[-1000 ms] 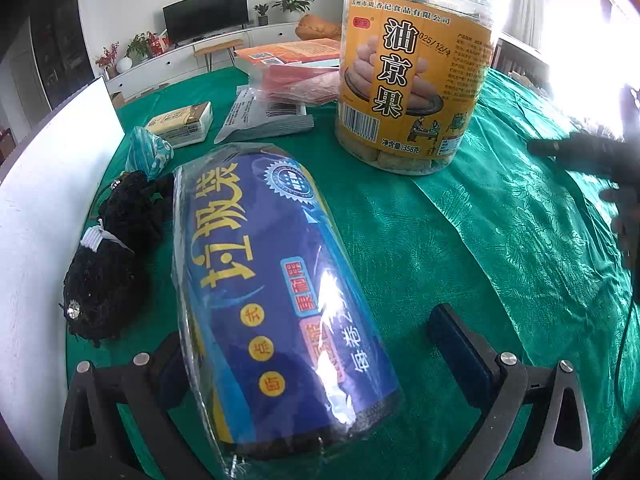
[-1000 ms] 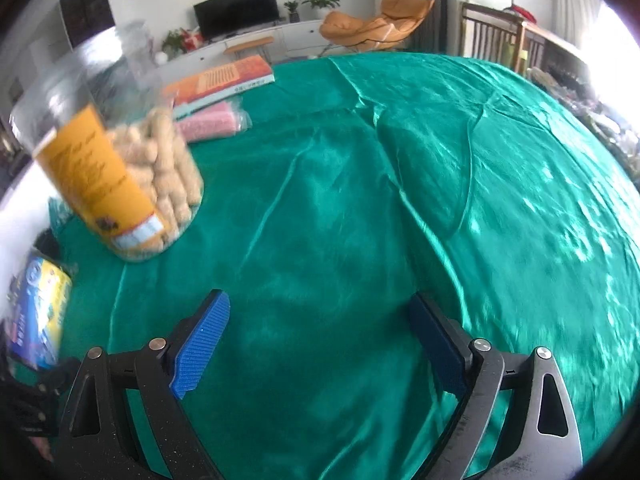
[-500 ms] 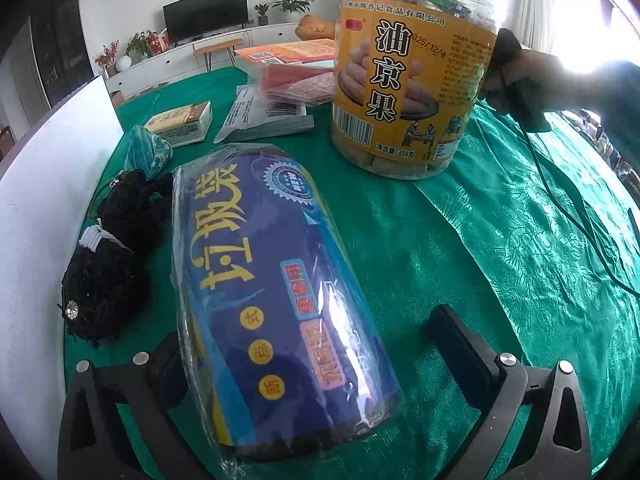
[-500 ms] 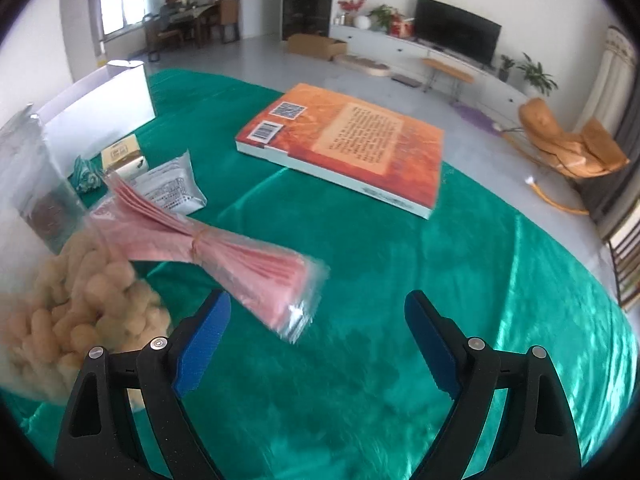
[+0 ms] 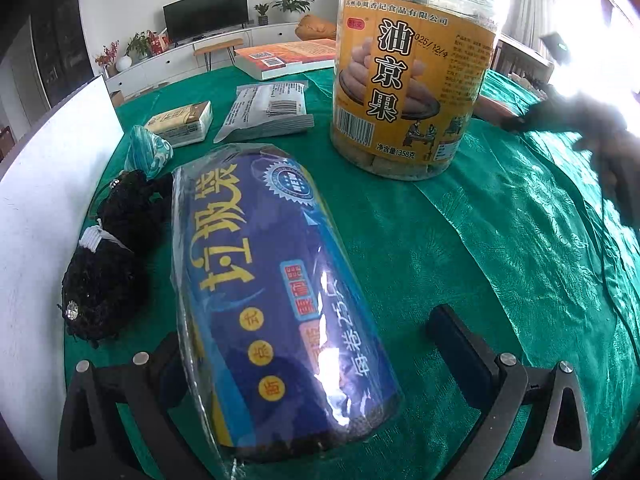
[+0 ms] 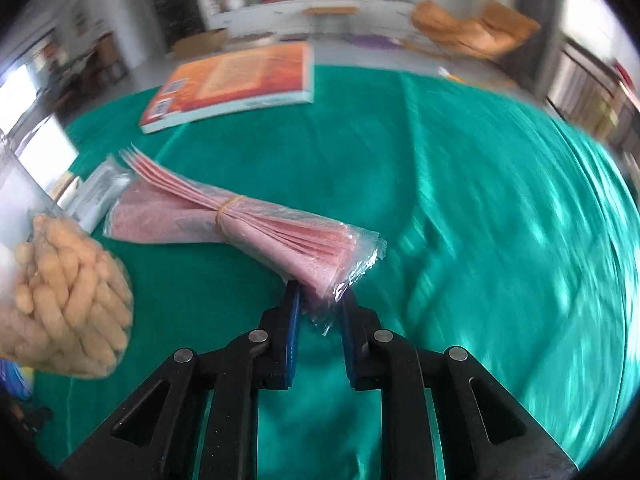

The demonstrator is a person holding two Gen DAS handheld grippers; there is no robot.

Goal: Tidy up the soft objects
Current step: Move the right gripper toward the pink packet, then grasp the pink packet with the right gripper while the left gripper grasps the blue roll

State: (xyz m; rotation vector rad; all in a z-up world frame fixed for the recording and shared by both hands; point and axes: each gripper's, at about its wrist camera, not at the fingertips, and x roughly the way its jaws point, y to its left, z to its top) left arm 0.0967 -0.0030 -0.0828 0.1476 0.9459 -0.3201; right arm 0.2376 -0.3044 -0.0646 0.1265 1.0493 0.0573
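Note:
In the right wrist view my right gripper (image 6: 320,300) is shut on the near end of a pink bundle of plastic bags (image 6: 248,224), tied with a rubber band and lying on the green cloth. In the left wrist view my left gripper (image 5: 304,344) is open, its jaws astride the near end of a blue roll of trash bags (image 5: 272,296) in clear wrap. A black knitted item (image 5: 108,264) lies left of the roll, beside a small teal pouch (image 5: 148,152).
A tall snack jar (image 5: 412,68) stands behind the roll and shows at the left of the right wrist view (image 6: 68,300). An orange book (image 6: 236,80), a white packet (image 5: 268,112) and a tissue pack (image 5: 180,122) lie further back. A white box wall (image 5: 44,200) borders the left.
My right gripper moved in on the pink bundle and closed on its near end. The left gripper and the blue roll have not moved.

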